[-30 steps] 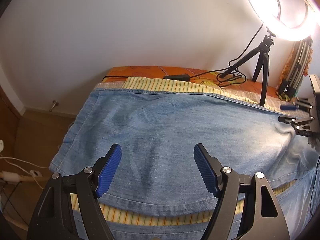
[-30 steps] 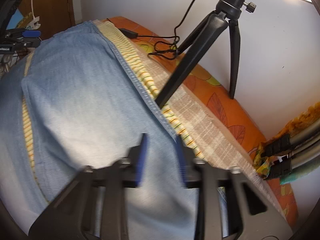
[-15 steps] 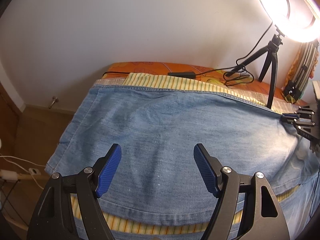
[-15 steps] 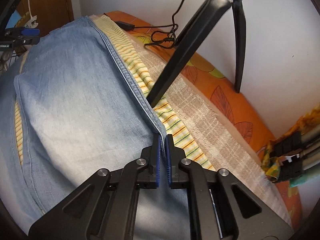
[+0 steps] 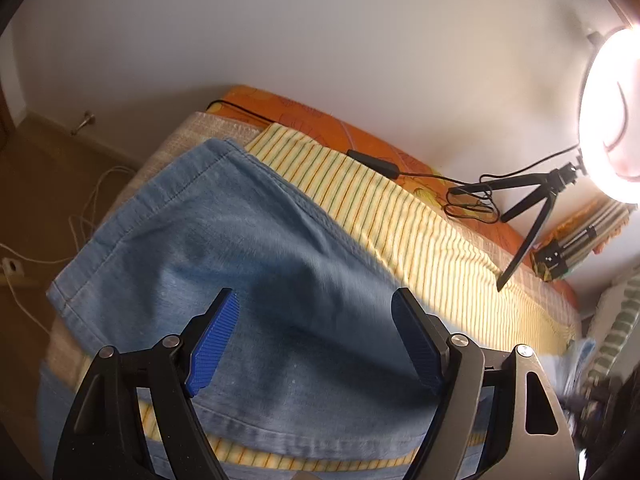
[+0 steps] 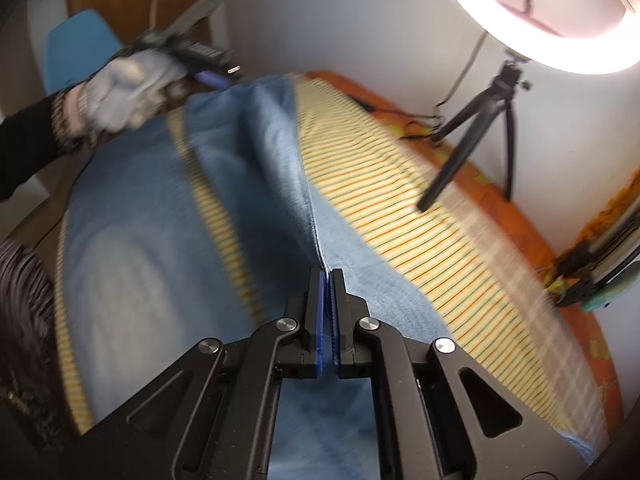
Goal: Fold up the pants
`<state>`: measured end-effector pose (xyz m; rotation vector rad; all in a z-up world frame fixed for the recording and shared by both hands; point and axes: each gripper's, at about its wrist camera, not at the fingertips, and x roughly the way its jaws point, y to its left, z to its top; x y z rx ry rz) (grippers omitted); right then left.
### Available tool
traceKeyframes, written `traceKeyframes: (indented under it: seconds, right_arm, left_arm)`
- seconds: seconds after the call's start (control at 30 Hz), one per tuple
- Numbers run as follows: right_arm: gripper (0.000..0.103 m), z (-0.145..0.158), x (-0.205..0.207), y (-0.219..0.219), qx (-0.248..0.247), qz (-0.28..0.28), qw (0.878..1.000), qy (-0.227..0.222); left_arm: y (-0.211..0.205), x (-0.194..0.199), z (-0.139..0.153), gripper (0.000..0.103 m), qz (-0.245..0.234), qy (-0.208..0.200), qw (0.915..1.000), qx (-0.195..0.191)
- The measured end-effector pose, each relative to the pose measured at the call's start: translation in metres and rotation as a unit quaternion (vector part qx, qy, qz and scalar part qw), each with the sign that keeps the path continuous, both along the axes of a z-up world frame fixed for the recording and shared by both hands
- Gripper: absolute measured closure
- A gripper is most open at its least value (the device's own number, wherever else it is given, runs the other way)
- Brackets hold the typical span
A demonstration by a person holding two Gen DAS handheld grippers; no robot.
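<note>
Right tool [image 6: 328, 280], lower centre of its view: blades closed on the far side seam of the denim jeans [image 6: 140, 264], raising a ridge. Left tool [image 5: 316, 336], lower centre of its view: spread wide above the leg, holding nothing. Jeans lie across the striped sheet [image 5: 400, 216] on the bed; the denim appears soft, moderately heavy, best gripped at seams or hems.
</note>
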<state>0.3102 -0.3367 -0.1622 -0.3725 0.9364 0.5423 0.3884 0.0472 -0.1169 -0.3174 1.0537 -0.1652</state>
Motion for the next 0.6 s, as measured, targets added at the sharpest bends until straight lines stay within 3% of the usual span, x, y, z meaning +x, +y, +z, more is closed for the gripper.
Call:
traceKeyframes:
  seconds: [0.13, 0.33, 0.6]
  right_arm:
    - [0.099, -0.011, -0.02, 0.013, 0.001, 0.02, 1.0, 0.024]
    - [0.099, -0.016, -0.023, 0.02, 0.013, 0.028, 0.999, 0.032]
    - [0.099, -0.02, -0.021, 0.023, 0.007, 0.035, 0.999, 0.028]
  left_arm:
    - [-0.015, 0.018, -0.001, 0.024, -0.002, 0.006, 0.9999, 0.011]
    - [-0.053, 0.053, -0.016, 0.024, -0.009, 0.049, 0.9959, 0.076]
    - [-0.081, 0.078, -0.05, 0.024, 0.009, 0.096, 0.9819, 0.163]
